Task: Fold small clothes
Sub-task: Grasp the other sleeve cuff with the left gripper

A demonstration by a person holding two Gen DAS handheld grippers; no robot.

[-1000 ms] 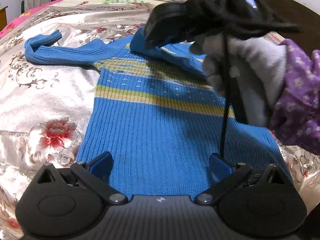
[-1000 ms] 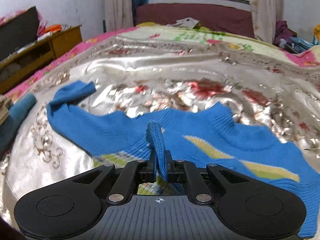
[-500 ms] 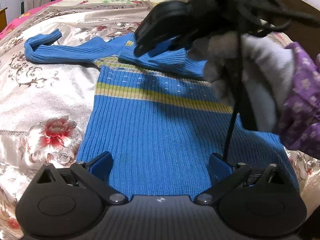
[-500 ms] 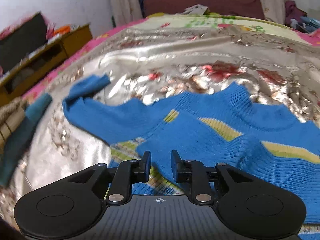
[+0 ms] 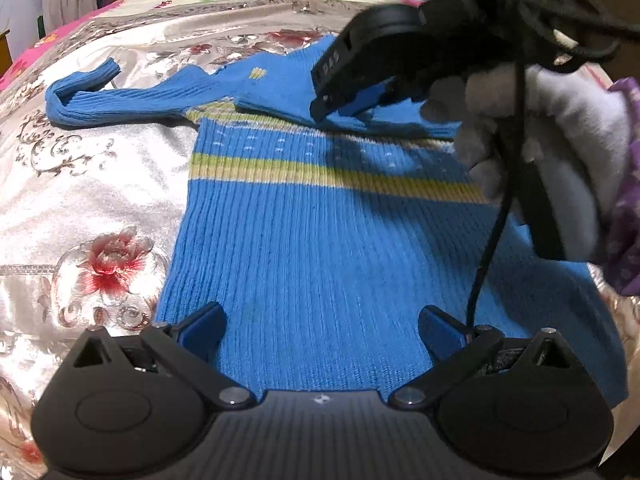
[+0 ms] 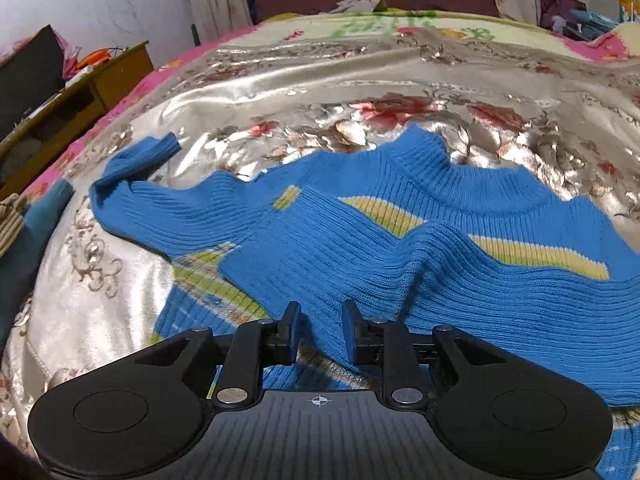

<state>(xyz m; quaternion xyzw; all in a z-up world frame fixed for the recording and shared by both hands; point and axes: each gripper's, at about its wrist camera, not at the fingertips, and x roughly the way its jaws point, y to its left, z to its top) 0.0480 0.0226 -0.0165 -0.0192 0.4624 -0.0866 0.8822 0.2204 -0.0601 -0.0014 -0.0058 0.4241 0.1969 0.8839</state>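
Observation:
A small blue ribbed sweater (image 5: 320,248) with yellow stripes lies flat on the bed. Its right sleeve (image 6: 340,248) is folded across the chest. Its left sleeve (image 5: 120,100) stretches out to the left, also seen in the right wrist view (image 6: 160,200). My left gripper (image 5: 320,324) is open and empty over the sweater's hem. My right gripper (image 6: 319,330) is open and empty just above the folded sleeve. It shows in the left wrist view (image 5: 352,96), held by a white-gloved hand.
The bed has a shiny floral cover (image 5: 92,208). A wooden cabinet (image 6: 80,96) stands to the left of the bed. Folded cloth (image 6: 24,224) lies at the bed's left edge. Clothes (image 6: 580,4) are piled at the far right.
My right gripper carried the right sleeve's cuff across the chest, opened and let it go. The sleeve now lies folded. My left gripper stayed open at the hem.

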